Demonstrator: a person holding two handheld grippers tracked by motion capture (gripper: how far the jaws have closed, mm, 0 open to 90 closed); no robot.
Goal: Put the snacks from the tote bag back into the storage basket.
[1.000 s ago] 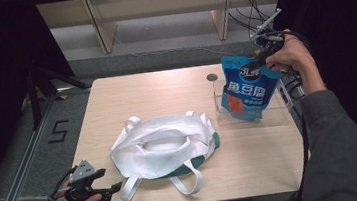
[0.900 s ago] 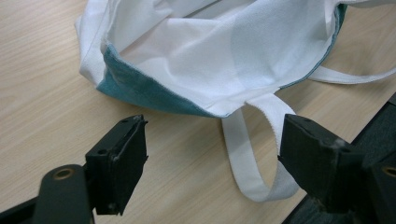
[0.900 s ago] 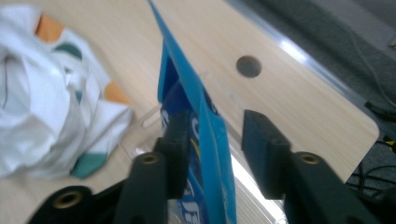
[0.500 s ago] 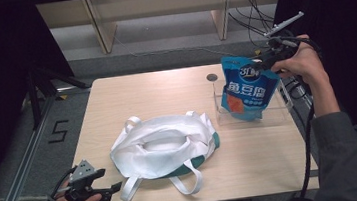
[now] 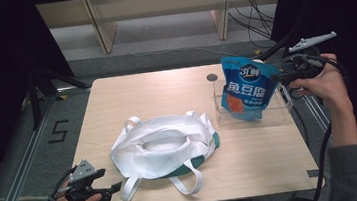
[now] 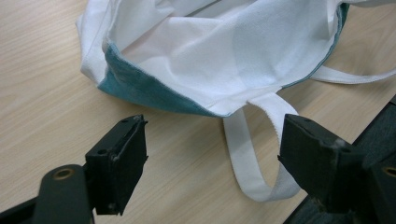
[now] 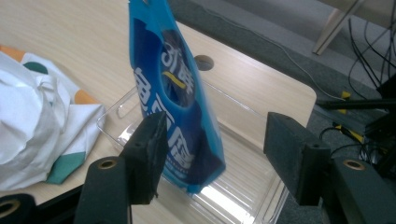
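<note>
A blue snack pouch stands upright in a clear plastic tray at the table's right. My right gripper is open just right of the pouch's upper edge. In the right gripper view the pouch stands close to the left jaw, with a gap to the right jaw, so nothing is gripped. A white tote bag with teal trim lies mouth-open in the middle. My left gripper is open at the front left edge, and its jaws frame a white handle strap without touching it.
A round hole is set in the tabletop behind the tray. Cables hang past the right edge near my right hand. Bare wood stretches along the back and left of the table. The tote's second strap loops toward the front edge.
My right gripper has let go of the pouch's top and drawn back to the right and lower. The pouch stays standing in the tray. The left gripper has not moved.
</note>
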